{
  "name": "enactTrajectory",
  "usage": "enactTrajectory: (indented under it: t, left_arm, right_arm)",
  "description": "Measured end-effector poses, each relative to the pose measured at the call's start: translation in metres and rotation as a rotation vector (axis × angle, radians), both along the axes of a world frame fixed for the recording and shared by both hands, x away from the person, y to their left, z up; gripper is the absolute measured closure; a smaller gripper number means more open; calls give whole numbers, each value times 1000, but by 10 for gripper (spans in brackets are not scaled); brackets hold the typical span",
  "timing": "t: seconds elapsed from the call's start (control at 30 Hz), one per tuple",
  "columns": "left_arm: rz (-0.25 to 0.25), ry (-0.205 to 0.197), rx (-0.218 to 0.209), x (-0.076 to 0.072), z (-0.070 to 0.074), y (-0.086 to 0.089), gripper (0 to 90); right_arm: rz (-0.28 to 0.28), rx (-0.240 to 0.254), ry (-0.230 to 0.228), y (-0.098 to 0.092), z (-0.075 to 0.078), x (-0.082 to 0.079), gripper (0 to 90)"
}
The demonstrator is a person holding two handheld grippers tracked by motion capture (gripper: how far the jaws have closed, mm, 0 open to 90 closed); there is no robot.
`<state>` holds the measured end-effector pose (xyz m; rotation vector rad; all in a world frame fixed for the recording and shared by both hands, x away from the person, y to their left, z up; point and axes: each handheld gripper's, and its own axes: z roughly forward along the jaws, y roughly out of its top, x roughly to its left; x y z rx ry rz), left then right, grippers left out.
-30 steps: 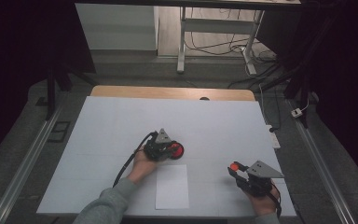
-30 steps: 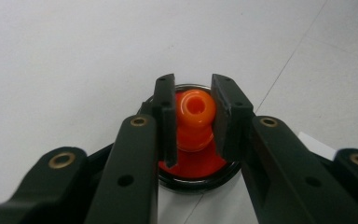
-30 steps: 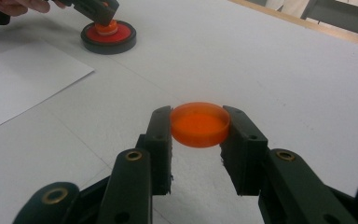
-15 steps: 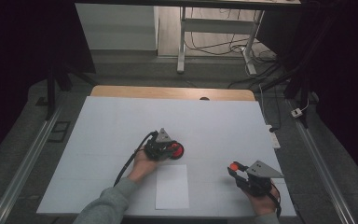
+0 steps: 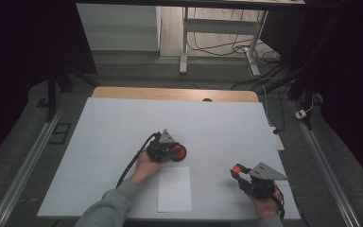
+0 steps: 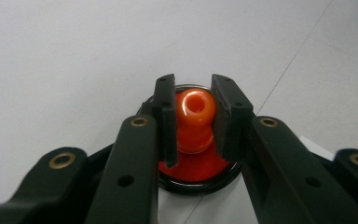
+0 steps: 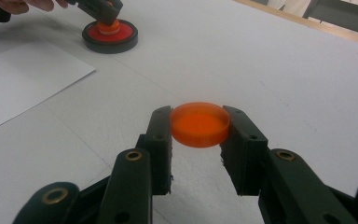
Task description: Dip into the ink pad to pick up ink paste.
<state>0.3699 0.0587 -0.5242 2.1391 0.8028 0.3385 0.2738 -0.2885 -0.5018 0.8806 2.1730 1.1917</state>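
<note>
Over the white table (image 5: 123,123) the person's left gripper (image 6: 195,116) is clamped on an orange knob (image 6: 194,122), its two black jaws pressing the knob's narrow neck from either side. The knob stands upright in the middle of a red disc (image 6: 200,168) ringed by a black rim, and that round piece sits flat on the table near the middle, just past the far edge of a white sheet of paper (image 5: 174,189). From the high view the left gripper (image 5: 169,150) lies low over this round red piece (image 5: 178,152), with the left hand (image 5: 145,166) behind it and a grey sleeve (image 5: 105,208) coming up from the near edge. Off to the right, well apart from it, the right gripper (image 7: 199,127) grips a flat orange puck (image 7: 199,124) by its edge, one jaw on each side, the puck held level and lifted just clear of the tabletop. In the high view that puck (image 5: 237,168) shows at the tip of the right gripper (image 5: 238,172) near the table's front right corner, the grey three-cornered plate on top. A strip of bare wood (image 5: 175,94) runs along the table's far edge.
</note>
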Motion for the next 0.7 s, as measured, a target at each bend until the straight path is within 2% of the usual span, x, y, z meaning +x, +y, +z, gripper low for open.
enactTrajectory:
  t: [0.7]
  left_arm:
    - [3, -7, -4, -1, -1, 0, 726]
  right_arm:
    - [5, -1, -1, 1, 0, 0, 644]
